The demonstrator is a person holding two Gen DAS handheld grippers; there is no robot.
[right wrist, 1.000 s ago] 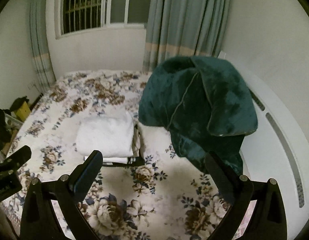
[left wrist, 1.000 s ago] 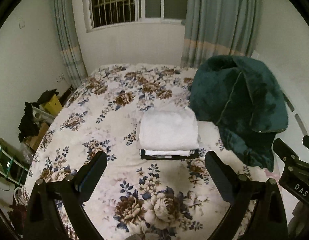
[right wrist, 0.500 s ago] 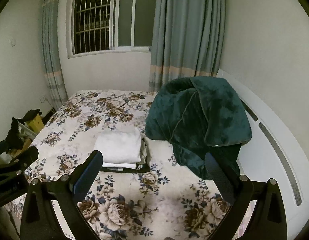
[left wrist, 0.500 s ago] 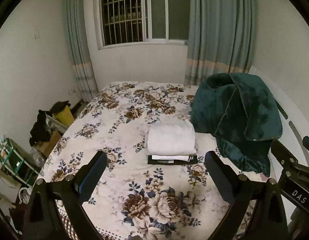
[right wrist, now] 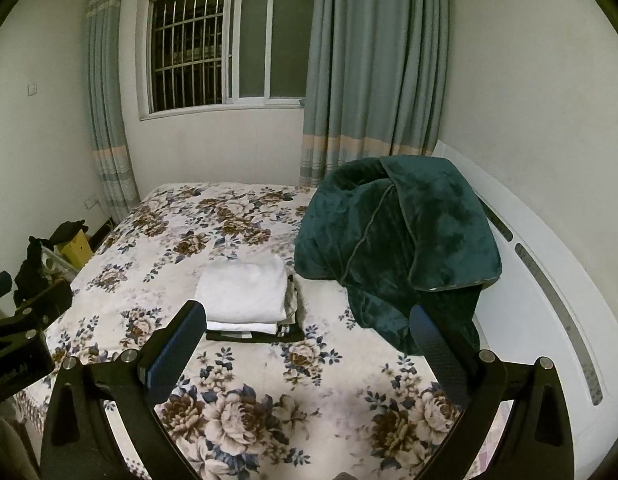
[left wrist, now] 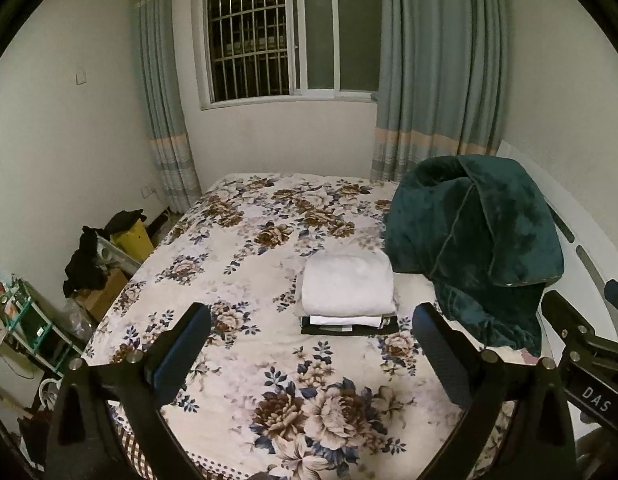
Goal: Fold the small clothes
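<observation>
A: Where are the clothes sitting?

B: A folded stack (left wrist: 347, 295) is lying on the flowered bedspread (left wrist: 269, 360), toward the bed's right side, with a white piece on top and darker pieces showing at the bottom edge. Its far right corner is lying just beside the green blanket (left wrist: 473, 236), which is slumping against the white headboard (right wrist: 549, 280); I cannot tell if they are touching.

A: And the tools?

B: The left gripper (left wrist: 311, 344) is hovering above the near end of the bed with its fingers spread wide and nothing between them. The right gripper (right wrist: 305, 340) is doing the same, released and empty. Both are hanging well apart from the stack.

A: So what is the step looking like?

B: Judging by the tidy stack, the folding is looking finished or close to it, and no loose garment is showing on the bed. If another piece is coming, I am thinking it should be laid on the bare patch in front of the stack.

A: How should that be done well?

B: By flattening the piece first, pinching two corners at matching points, and bringing both edges over together so the fold is landing square. I would be keeping clear of the stack, since a brush from a finger could be shoving the top white piece askew.
</observation>
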